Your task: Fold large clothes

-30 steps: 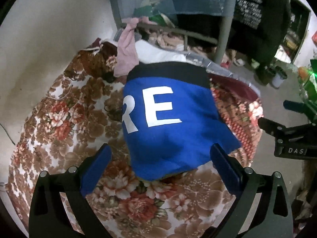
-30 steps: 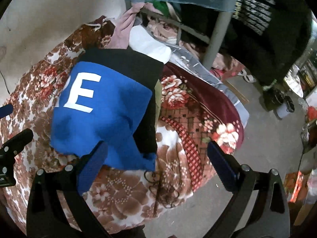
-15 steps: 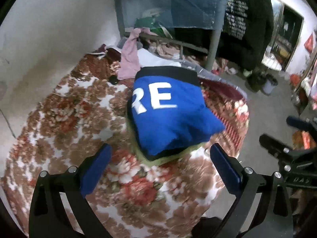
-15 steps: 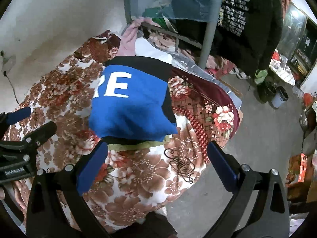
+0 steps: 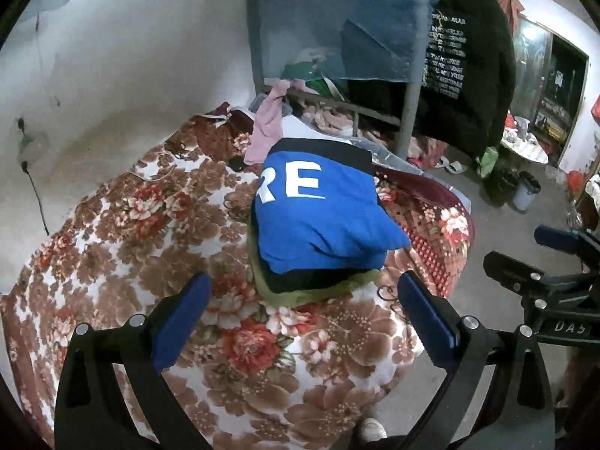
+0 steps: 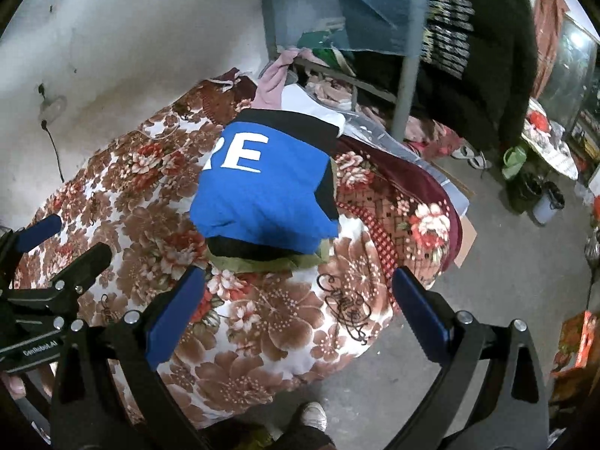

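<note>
A folded blue garment with white letters "RE" (image 5: 318,217) and black trim lies on top of a small stack of folded clothes, over an olive-green piece (image 5: 300,296), on the floral bed cover (image 5: 123,247). It also shows in the right wrist view (image 6: 262,195). My left gripper (image 5: 303,315) is open and empty, held above the bed in front of the stack. My right gripper (image 6: 298,309) is open and empty, also short of the stack. Neither touches the clothes.
A pink cloth (image 5: 268,127) hangs from a metal bed frame (image 5: 408,105) behind the stack. A black printed shirt (image 5: 461,67) hangs at right. The bed edge drops to a concrete floor (image 6: 498,262) with buckets (image 5: 525,191). A wall is at left.
Both grippers have pulled back and risen away from the folded stack, which now looks smaller and farther off. The blue garment lies released on the stack.
</note>
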A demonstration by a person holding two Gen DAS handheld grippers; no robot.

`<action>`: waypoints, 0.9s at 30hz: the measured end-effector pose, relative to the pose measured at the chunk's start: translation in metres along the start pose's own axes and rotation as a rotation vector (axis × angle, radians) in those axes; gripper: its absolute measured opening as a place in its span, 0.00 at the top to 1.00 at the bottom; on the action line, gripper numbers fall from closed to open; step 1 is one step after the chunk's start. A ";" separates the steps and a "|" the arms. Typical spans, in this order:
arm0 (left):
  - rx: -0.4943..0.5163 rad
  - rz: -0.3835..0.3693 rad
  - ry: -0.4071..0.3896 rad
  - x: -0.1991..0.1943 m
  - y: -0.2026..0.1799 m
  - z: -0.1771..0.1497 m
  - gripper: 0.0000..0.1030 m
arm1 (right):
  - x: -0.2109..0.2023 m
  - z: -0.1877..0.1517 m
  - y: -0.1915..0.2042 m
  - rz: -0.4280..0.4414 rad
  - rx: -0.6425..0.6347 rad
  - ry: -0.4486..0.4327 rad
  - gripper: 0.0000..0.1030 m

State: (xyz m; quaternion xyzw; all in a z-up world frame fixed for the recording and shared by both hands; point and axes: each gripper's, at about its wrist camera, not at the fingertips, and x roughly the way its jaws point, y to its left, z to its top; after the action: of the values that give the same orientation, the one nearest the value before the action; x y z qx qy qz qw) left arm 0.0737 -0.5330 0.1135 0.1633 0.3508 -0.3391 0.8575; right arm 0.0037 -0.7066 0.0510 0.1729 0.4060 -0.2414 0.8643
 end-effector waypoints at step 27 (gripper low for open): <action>0.012 0.083 -0.064 -0.039 -0.017 -0.010 0.05 | -0.024 -0.008 0.002 0.038 -0.031 -0.049 0.05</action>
State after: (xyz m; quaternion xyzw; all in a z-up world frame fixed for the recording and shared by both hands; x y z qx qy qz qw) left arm 0.0362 -0.5221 0.1333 0.1718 0.3143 -0.3105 0.8805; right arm -0.0137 -0.6937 0.0652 0.1614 0.3849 -0.2229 0.8810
